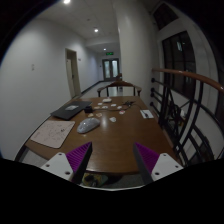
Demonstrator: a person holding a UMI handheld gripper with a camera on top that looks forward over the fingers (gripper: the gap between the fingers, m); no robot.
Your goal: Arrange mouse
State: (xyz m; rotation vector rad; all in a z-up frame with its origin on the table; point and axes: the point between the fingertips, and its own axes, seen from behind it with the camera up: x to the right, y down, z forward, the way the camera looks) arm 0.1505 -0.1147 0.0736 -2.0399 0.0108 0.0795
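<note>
The gripper [112, 160] hangs above the near end of a long wooden desk [115, 140], its fingers spread wide with nothing between them; the purple pads [76, 157] are wedge-shaped. The mouse [88, 125], a smooth, rounded pale grey shape, lies on the brown top well beyond the left finger. Near it lie a flat pale sheet [52, 132] and a dark flat rectangular mat [72, 110]. Small pale cards [116, 106] are scattered farther along.

looks like an office hallway to us: a long white corridor [108, 55] with ceiling lights and doors at 12 o'clock, a wooden table [115, 140] strewn with papers, a railing [185, 85] at 2 o'clock, chairs [118, 90] beyond the table.
</note>
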